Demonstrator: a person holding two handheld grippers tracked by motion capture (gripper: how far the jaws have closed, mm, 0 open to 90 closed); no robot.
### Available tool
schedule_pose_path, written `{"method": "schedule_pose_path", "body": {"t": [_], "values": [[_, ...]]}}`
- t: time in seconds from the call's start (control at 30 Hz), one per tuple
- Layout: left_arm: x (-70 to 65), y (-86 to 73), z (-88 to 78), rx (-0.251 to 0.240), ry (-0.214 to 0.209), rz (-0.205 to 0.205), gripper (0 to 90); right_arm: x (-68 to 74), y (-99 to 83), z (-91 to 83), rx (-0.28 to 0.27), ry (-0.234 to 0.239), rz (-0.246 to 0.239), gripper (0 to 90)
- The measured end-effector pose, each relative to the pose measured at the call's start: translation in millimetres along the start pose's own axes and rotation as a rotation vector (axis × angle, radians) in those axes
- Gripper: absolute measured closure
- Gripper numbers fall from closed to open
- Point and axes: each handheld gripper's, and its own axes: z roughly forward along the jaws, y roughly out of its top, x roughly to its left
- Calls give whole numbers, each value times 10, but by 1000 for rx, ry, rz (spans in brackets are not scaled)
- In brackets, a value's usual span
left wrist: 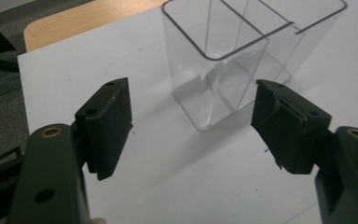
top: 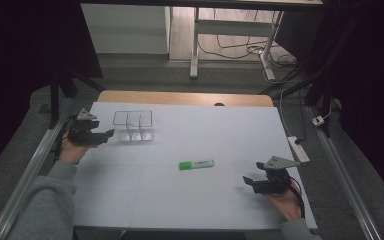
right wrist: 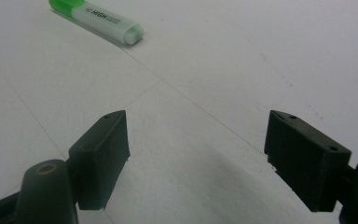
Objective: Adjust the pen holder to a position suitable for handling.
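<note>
A clear plastic container (top: 134,125) with inner dividers stands empty at the back left of the white table top (top: 180,200). My left gripper (top: 108,134) hovers just left of it, jaws apart and nothing between them. In the left gripper view the container (left wrist: 223,60) stands just ahead of the open left gripper (left wrist: 192,91), apart from both jaws. A green highlighter (top: 196,164) lies flat near the table's middle. At the front right, my right gripper (top: 249,180) is open and empty, pointing left. The right gripper view has the highlighter (right wrist: 98,19) well ahead of the right gripper (right wrist: 198,119).
A wooden desk edge (top: 180,97) shows behind the white sheet. A white power strip (top: 298,148) lies off the right edge. Metal rails (top: 30,170) run along both sides. Desk legs and cables (top: 240,50) stand on the floor beyond.
</note>
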Motion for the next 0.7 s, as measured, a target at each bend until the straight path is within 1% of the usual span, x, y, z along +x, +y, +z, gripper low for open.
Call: {"method": "schedule_pose_path", "body": {"t": [0.07,0.17,0.23,0.27,0.33,0.37,0.4,0.43,0.47,0.53,0.57,0.6,0.63,0.67,0.7], "values": [[29,1,10,-2,4,-10,305,-1,0,-2,1,0,0,215],[77,1,5,-27,7,-28,330,-4,-4,1,-3,0,2,216],[103,10,9,-31,14,-36,355,-5,-5,3,-1,1,2,215],[113,15,16,-31,20,-38,395,-6,-6,6,2,4,1,216],[130,19,49,-27,28,-48,446,-5,-4,5,3,5,-1,216],[138,21,69,-22,34,-51,446,-5,-4,5,3,5,-1,216],[148,22,89,-20,38,-55,480,-4,-3,4,2,5,-1,217],[160,23,109,-18,39,-62,552,-3,-2,5,1,6,-1,217],[169,23,133,-19,38,-69,552,-3,-2,5,1,6,-1,217],[181,20,186,-10,41,-70,635,-5,-5,6,3,5,-1,217],[186,17,221,-1,39,-67,732,-7,-8,7,-1,5,2,217],[189,14,242,4,35,-64,789,-7,-8,7,-2,5,2,217],[198,11,268,10,22,-65,846,-8,-9,7,-4,5,3,217],[213,7,291,11,0,-72,846,-8,-9,7,-4,5,3,217],[225,4,311,10,-14,-79,887,-8,-9,7,-5,6,4,217]]}}
